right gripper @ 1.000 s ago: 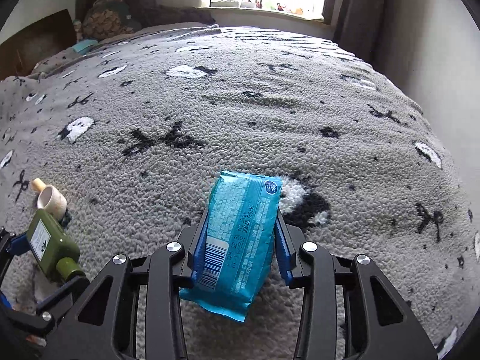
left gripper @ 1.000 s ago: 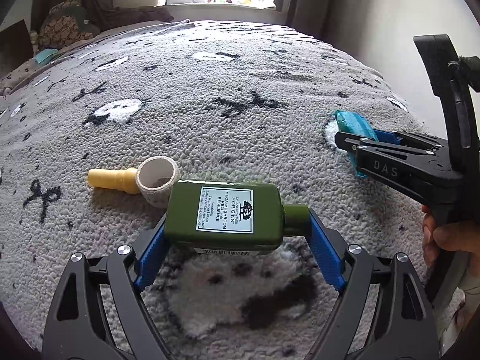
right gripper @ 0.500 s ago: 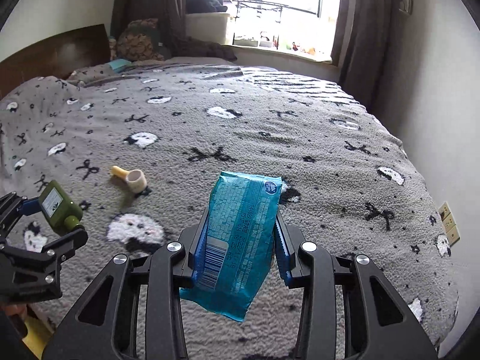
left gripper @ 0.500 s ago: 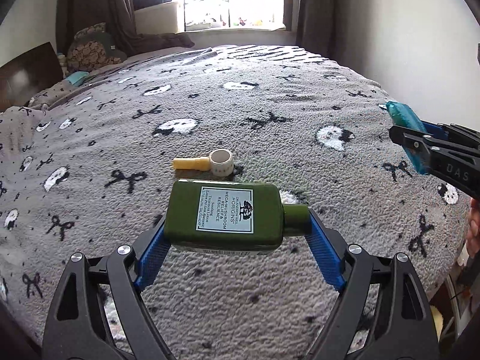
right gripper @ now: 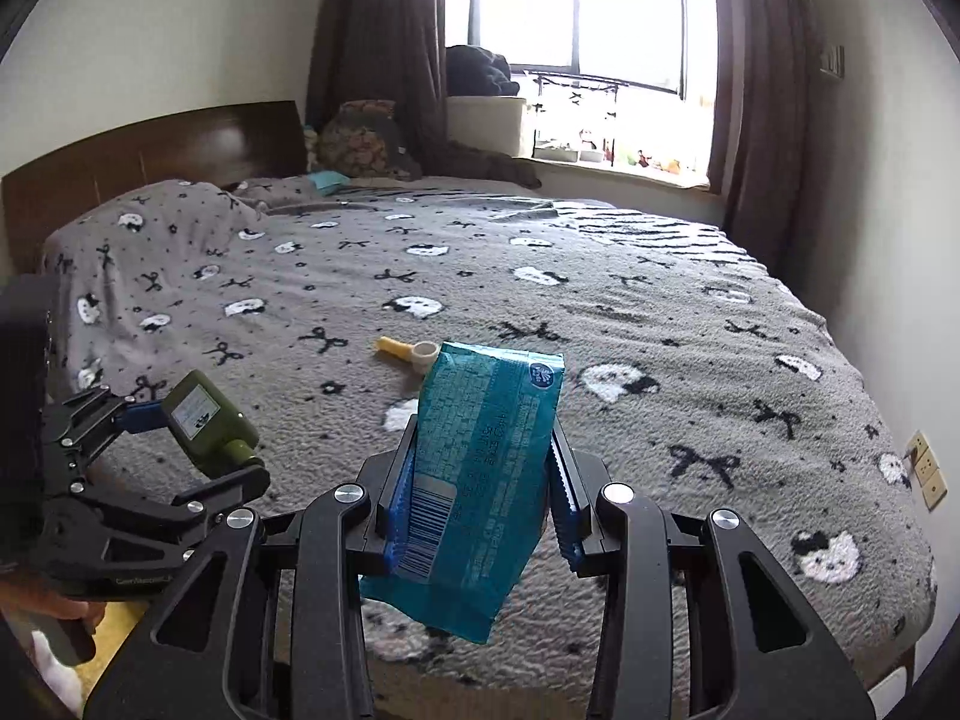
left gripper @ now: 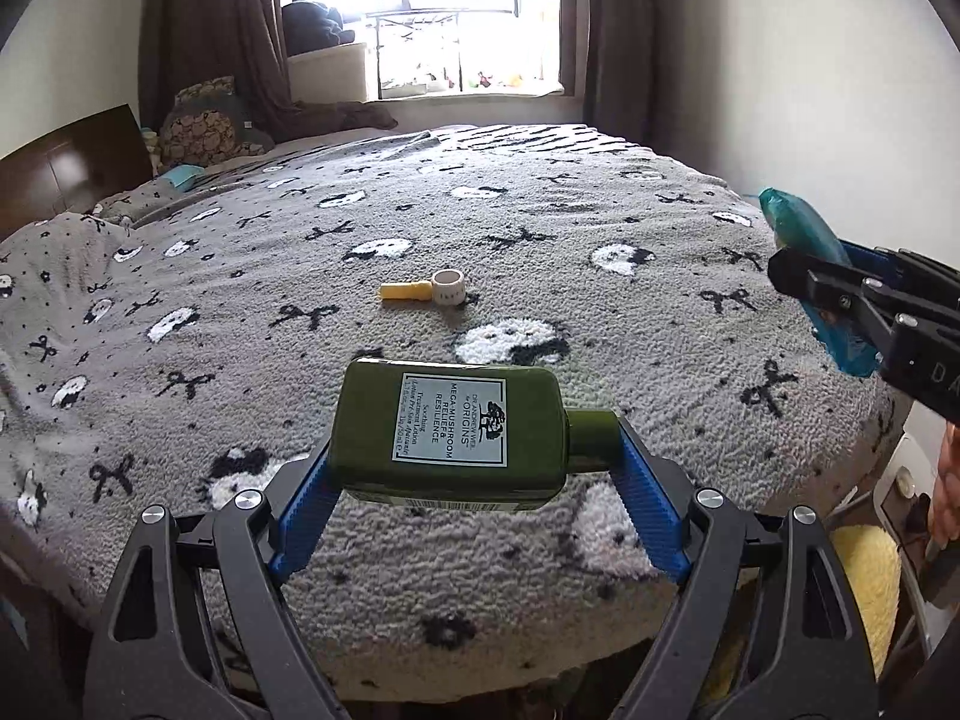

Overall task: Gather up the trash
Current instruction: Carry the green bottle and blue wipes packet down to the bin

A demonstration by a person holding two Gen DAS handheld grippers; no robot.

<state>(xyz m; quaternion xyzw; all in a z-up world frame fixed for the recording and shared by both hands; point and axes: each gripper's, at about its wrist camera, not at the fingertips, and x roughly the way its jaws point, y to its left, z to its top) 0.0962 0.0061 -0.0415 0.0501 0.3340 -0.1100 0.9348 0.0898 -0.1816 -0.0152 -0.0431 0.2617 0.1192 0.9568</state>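
A green lotion bottle point(left gripper: 450, 429) with a white label lies crosswise in my left gripper point(left gripper: 474, 468), which is shut on it end to end, base against one blue pad and cap against the other. The same green bottle point(right gripper: 204, 423) shows at the left of the right wrist view. My right gripper point(right gripper: 483, 480) is shut on a blue plastic wrapper point(right gripper: 480, 480) that stands upright between its pads; the blue wrapper point(left gripper: 810, 258) also appears at the right edge of the left wrist view. Both are held in the air in front of the bed.
A yellow-handled white scoop point(left gripper: 429, 291) lies on the grey blanket point(left gripper: 540, 228) with cat and bow prints. Pillows point(right gripper: 360, 144) and a dark headboard point(right gripper: 150, 150) are at the far left, a window point(right gripper: 600, 18) with curtains behind. A wall socket point(right gripper: 927, 471) is at right.
Both grippers have pulled back and risen away from the bed with their loads still held; far more of the bed and room now shows, and the scoop looks smaller and farther off.
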